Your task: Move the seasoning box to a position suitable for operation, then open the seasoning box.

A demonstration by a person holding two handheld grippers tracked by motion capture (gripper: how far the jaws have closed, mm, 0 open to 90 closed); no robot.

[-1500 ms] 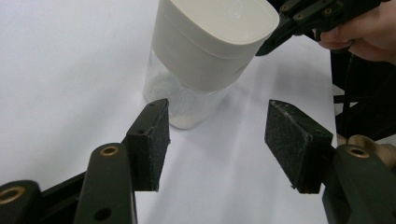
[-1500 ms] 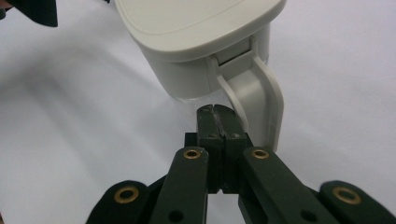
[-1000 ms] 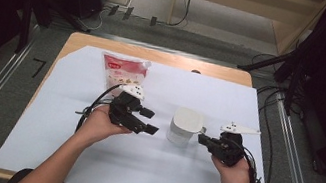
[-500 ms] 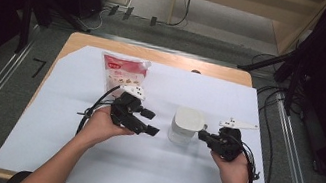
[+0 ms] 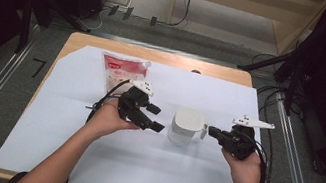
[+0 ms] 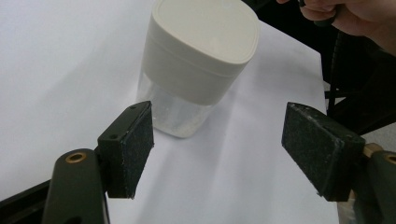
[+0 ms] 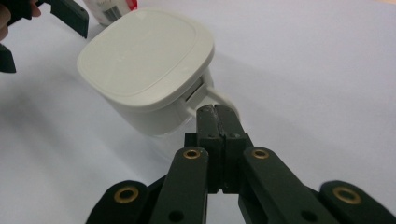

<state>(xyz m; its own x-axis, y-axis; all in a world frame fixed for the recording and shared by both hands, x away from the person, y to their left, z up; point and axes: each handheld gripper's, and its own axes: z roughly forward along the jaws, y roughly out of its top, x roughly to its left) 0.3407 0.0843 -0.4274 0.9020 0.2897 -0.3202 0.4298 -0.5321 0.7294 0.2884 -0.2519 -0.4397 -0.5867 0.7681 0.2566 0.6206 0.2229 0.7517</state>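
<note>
Left gripper jaws have just been opening, nothing between them. Right gripper is staying pressed together at the handle of the lidded container, mid-table, which is sitting unmoved.

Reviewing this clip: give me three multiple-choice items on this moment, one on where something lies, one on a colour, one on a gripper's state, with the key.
1. Where does the red-and-white pouch lie from the container?
A. Farther from the person, toward the left gripper's side
B. Nearer the person
C. On its lid

2. What colour is the container's lid?
A. Red
B. Off-white
C. Black

3. How does the left gripper stand?
A. Clamped on the lid
B. Shut on the pouch
C. Open, short of the container

Key: 1 A, the high view shows the pouch beyond the left gripper. 2 B, both gripper views show a pale lid. 3 C, its pads stand wide apart, touching nothing.
</note>
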